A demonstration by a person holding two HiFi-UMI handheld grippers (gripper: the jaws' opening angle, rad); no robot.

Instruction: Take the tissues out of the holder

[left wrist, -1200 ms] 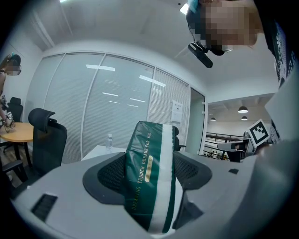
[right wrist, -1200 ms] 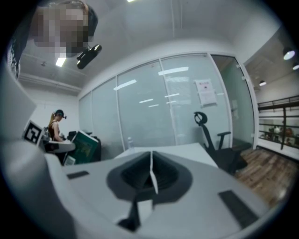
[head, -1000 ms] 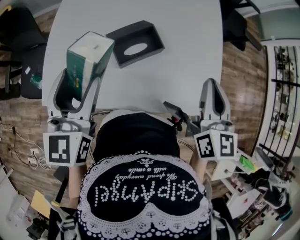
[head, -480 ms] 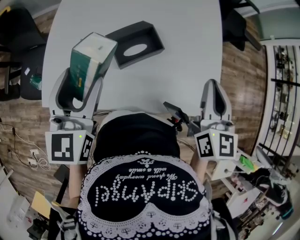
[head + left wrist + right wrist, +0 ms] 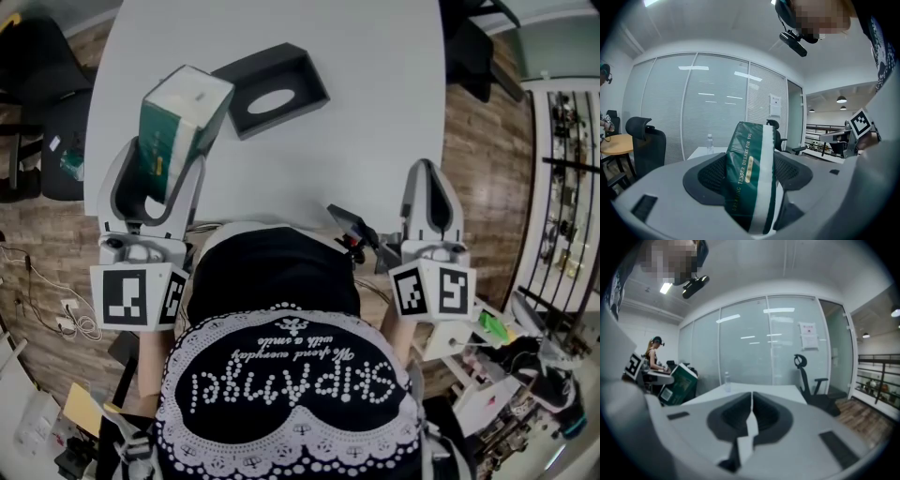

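One white desk [image 5: 375,94] fills the upper part of the head view. The dark grey holder [image 5: 272,86] lies on it at upper centre-left, with its oval opening facing up. At the left of the frame, the left tool [image 5: 161,155] is clamped on the green-and-white tissue pack [image 5: 178,117]. The pack stands on end between the pads (slightly tilted), just below-left of the holder and apart from it. The right tool [image 5: 428,169], at centre right by the desk's near edge, has its jaws pressed together.

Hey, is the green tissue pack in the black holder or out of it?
Out. The left gripper clamps the tissue pack, apart from the holder lying on the table.
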